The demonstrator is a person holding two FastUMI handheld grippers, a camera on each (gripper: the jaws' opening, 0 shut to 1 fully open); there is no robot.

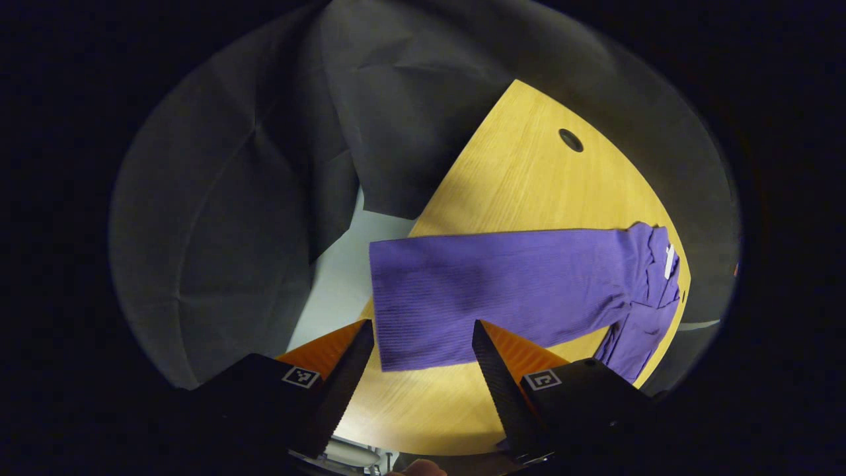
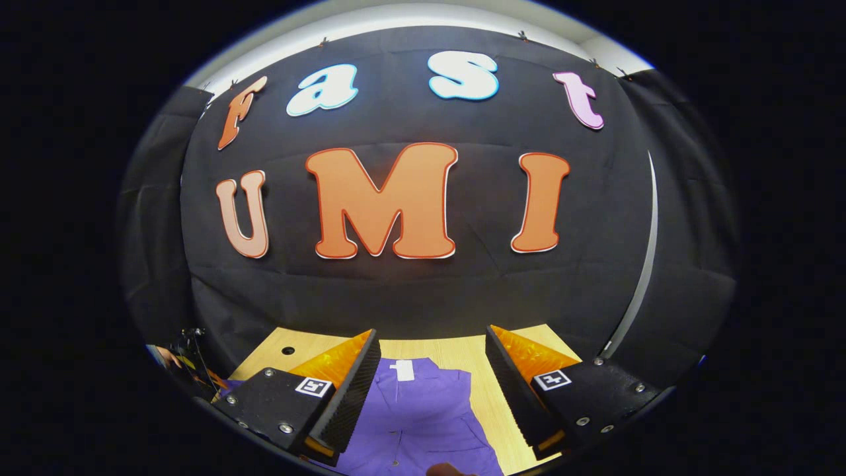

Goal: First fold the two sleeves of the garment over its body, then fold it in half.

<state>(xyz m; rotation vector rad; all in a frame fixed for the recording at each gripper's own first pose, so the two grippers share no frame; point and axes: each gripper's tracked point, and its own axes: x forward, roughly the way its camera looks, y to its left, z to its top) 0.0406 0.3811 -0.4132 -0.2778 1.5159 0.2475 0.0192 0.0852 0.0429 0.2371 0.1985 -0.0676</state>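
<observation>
Both tongs were held open and empty: the left tongs [image 1: 423, 360] above the hem end of the purple ribbed knit garment [image 1: 522, 291], the right tongs [image 2: 433, 390] above its collar end. The sleeves seemed already folded in; halving was judged next, both ends needing to be gripped. The yellow wooden tabletop [image 1: 529, 178] beyond bore only a cable hole [image 1: 571, 139].

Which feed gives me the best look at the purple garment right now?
The left gripper view: the purple garment stretches across the wooden table, one end overhanging the table edge, and the other bunched with a white tag. The right gripper view shows just a patch of it with the tag, between the gripper's fingers.
</observation>
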